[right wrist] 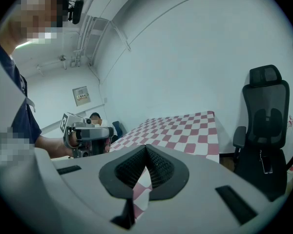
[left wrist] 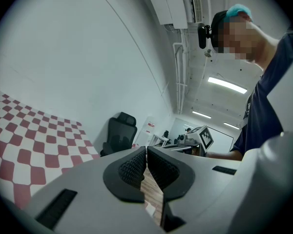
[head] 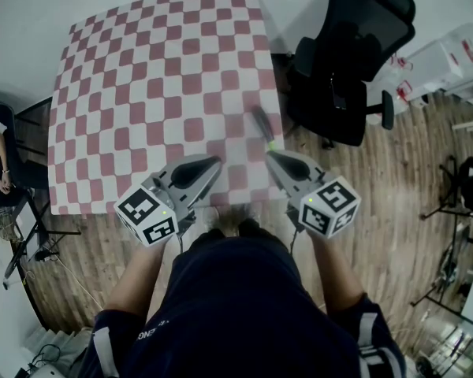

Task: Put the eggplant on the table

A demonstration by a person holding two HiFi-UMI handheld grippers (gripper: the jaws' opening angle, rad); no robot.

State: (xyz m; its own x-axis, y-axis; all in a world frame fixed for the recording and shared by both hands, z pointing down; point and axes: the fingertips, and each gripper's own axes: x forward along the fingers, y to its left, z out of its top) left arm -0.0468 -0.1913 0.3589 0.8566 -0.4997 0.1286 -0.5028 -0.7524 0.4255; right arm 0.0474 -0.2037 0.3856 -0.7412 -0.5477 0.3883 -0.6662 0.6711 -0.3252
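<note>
This is an office-like lab or studio room, not a home. A square surface (head: 142, 69) covered in a red-and-white checked cloth stands on a brown wood-plank floor (head: 394, 179). A black high-backed mesh office chair (head: 351, 61) is just off its far right corner. Plain white walls (left wrist: 63, 48) rise to a ceiling with long white strip lights (left wrist: 227, 85), bare white pipes (left wrist: 180, 72) and a white wall-mounted air-conditioning unit (left wrist: 168, 4). Black tripod stands (head: 459, 187) stand on the floor well to the right of the surface. White storage boxes (head: 449, 57) are stacked beyond the chair, and a small framed notice (right wrist: 81, 96) hangs on a wall.
</note>
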